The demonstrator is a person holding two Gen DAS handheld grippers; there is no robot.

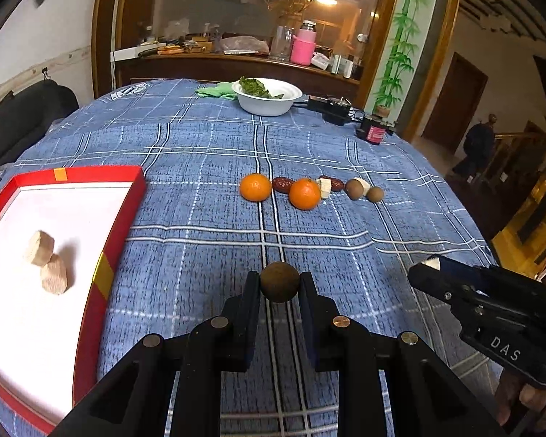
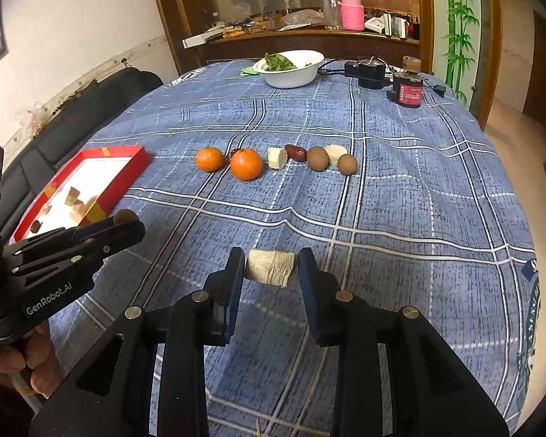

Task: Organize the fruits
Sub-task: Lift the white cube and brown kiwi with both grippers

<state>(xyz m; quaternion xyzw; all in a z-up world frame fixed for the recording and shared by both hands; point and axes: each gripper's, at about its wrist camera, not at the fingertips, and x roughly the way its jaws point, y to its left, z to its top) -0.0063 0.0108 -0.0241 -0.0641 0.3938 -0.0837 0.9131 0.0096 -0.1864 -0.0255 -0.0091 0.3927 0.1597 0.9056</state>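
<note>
Blue cloth bare beside red tray rim.

A blue plaid woven cloth covers the surface, matt and slightly wrinkled. The red cardboard tray has a smooth satin rim with gold foil strips and a plain white paper floor. Both grippers are matt black plastic with small bright metal pin heads: the left gripper pinches a dull, rough-skinned brown round fruit, the right gripper a pale fibrous cut chunk. The two orange tangerines look glossy and dimpled. The white bowl appears smooth and lightly shiny.
</note>
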